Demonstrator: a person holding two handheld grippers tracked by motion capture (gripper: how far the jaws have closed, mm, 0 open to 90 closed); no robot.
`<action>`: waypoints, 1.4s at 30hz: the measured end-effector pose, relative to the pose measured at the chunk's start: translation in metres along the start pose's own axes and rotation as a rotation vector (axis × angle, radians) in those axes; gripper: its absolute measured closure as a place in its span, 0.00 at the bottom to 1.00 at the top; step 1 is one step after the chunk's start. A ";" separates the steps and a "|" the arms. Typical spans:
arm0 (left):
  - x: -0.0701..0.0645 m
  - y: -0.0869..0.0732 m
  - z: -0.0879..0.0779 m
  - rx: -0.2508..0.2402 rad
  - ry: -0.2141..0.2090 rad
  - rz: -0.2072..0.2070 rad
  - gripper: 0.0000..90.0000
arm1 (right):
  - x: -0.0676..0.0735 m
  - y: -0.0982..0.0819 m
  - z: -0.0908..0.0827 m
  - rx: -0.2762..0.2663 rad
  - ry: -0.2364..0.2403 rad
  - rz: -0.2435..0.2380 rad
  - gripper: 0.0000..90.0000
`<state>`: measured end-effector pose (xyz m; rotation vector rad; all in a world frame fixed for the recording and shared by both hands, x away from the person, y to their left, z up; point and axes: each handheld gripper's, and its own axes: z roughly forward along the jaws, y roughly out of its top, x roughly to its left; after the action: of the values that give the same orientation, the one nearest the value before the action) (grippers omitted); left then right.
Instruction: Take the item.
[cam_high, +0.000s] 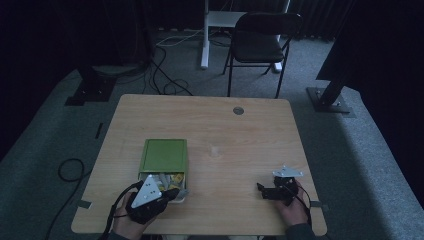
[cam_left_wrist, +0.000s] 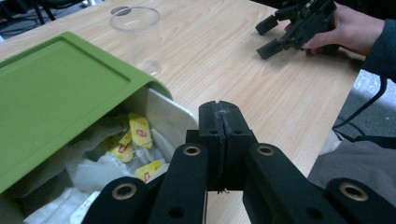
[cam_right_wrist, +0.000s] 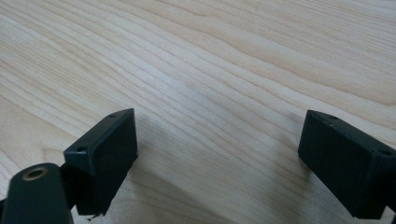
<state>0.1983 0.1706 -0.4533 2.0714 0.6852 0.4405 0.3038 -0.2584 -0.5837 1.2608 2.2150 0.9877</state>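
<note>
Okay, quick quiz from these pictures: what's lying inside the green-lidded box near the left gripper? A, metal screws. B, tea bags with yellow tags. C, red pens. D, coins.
B: in the left gripper view the box, its green lid slid partway back, shows white tea bags with yellow tags in its open end, just beyond the shut left gripper.

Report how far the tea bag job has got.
Done: the green lid is slid back, so the tea bags in the box lie exposed. In hand: the left gripper hovers shut by the box, nothing between its jaws. Left: the clear cup stands empty; the right gripper rests open on the table.
</note>
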 end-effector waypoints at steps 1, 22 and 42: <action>-0.001 0.002 0.001 -0.004 -0.005 0.002 1.00 | 0.000 0.000 0.000 0.000 0.000 0.000 0.12; 0.010 0.033 0.040 -0.030 -0.049 0.021 1.00 | 0.000 0.000 0.000 0.000 0.000 0.000 0.12; 0.027 0.055 0.057 -0.040 -0.035 0.018 1.00 | 0.000 0.000 0.000 0.000 0.000 0.000 0.12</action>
<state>0.2669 0.1258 -0.4373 2.0444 0.6321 0.4240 0.3038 -0.2584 -0.5837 1.2614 2.2149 0.9879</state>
